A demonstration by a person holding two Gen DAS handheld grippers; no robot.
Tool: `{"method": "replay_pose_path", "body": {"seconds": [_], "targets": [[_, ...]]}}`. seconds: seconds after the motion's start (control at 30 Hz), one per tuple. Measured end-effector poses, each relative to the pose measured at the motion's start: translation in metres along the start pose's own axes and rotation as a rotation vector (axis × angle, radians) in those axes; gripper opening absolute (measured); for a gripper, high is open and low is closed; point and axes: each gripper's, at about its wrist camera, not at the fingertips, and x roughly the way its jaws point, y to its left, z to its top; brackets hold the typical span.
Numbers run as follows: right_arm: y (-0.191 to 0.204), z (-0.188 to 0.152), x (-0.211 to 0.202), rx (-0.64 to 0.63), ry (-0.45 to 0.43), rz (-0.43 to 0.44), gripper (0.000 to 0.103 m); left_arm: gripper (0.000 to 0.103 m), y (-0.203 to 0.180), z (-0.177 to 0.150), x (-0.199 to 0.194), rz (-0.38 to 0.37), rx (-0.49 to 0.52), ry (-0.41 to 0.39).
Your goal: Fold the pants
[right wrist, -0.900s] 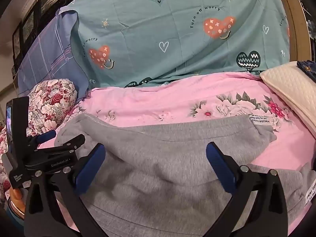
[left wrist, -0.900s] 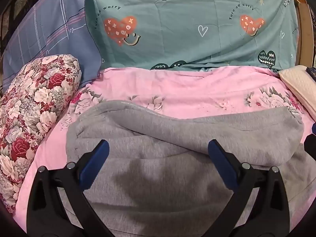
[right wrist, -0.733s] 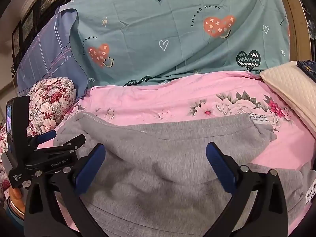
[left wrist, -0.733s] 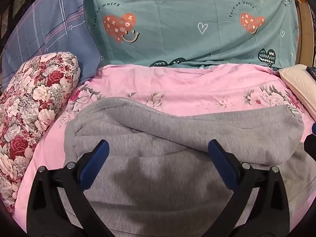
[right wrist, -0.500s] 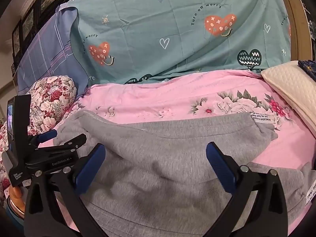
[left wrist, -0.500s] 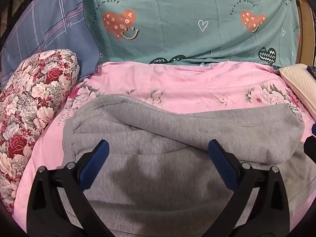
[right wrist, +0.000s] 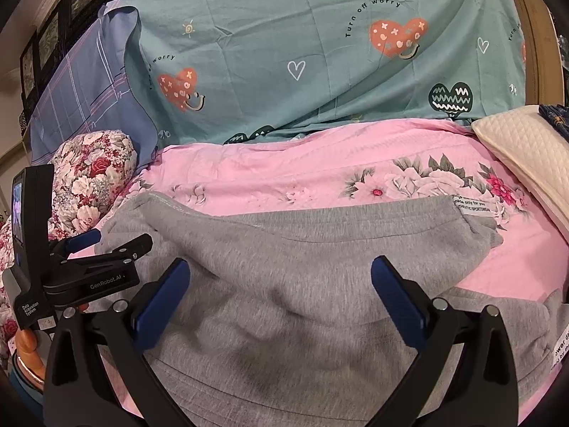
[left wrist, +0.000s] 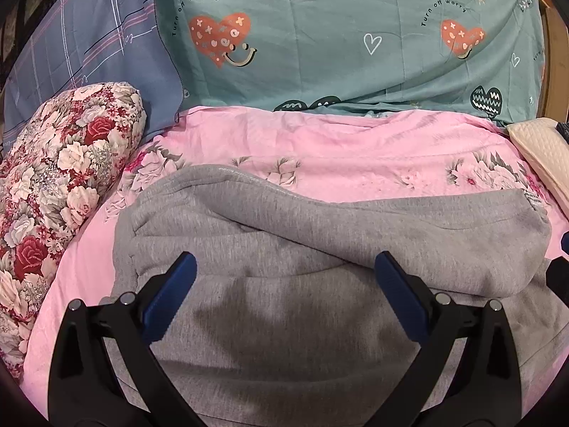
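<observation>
Grey sweatpants lie folded over on the pink floral bedsheet, one layer draped across another, with a white label at the right end of the top fold. My left gripper hovers open just above the lower layer, nothing between its blue pads. In the right wrist view the pants fill the foreground. My right gripper is open above them and holds nothing. The left gripper's body shows at the pants' left edge.
A red floral bolster lies along the left. A teal heart-print cover and a blue plaid pillow stand at the back. A cream quilted pillow sits at the right. A hand with a bangle holds the left gripper.
Both grippers stay open over the pants. The views have shifted slightly, and the pants have not visibly changed shape.
</observation>
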Motion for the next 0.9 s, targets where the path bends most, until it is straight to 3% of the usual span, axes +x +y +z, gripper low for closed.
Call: {"method": "replay_pose_path", "body": {"seconds": [0.9], "targets": [[0.0099, -0.0077, 0.0090, -0.038, 0.047, 0.007, 0.102, 0.101, -0.0028, -0.0032, 0.0034, 0.017, 0.023, 0.007]]}}
